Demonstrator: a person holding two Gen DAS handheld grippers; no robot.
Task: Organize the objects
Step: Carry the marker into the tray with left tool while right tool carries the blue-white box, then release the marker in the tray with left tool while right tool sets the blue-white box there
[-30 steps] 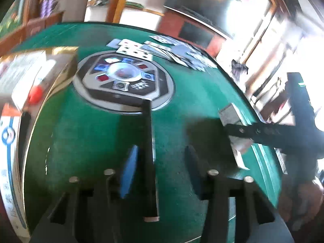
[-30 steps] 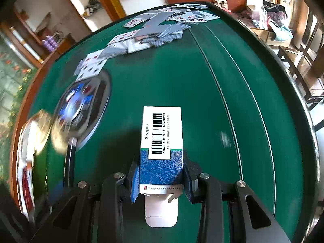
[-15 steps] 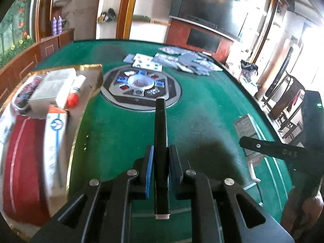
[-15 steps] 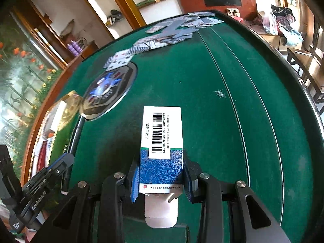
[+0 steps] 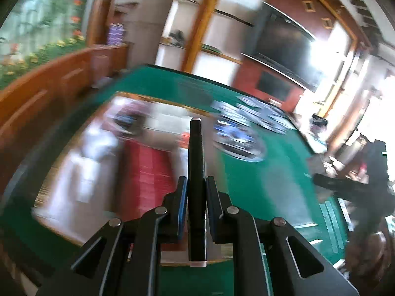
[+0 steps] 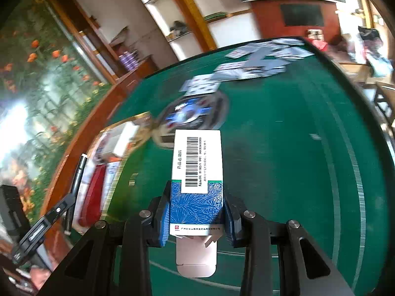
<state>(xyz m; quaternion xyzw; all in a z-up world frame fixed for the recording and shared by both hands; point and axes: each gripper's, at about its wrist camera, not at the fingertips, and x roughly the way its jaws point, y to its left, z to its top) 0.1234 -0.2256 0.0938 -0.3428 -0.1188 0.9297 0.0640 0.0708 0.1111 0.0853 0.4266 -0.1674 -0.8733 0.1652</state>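
My left gripper (image 5: 195, 185) is shut on a black pen (image 5: 195, 162) and holds it above a gold-rimmed tray (image 5: 158, 102) with blurred boxes, one of them red (image 5: 148, 170). My right gripper (image 6: 196, 197) is shut on a blue and white medicine box (image 6: 197, 167) with a barcode, its rear flap open, held above the green table (image 6: 284, 148). In the right wrist view the left gripper (image 6: 66, 204) with the pen (image 6: 78, 172) is at the left over the tray (image 6: 133, 119).
A round dark console (image 6: 195, 113) sits in the table's middle. Several playing cards (image 6: 249, 71) lie spread at the far side. A wooden rail (image 5: 44, 91) runs along the left. Chairs (image 6: 382, 98) stand at the right.
My left gripper shut on the pen, lifted it and swung left over the tray. My right gripper carried the medicine box left toward the tray.
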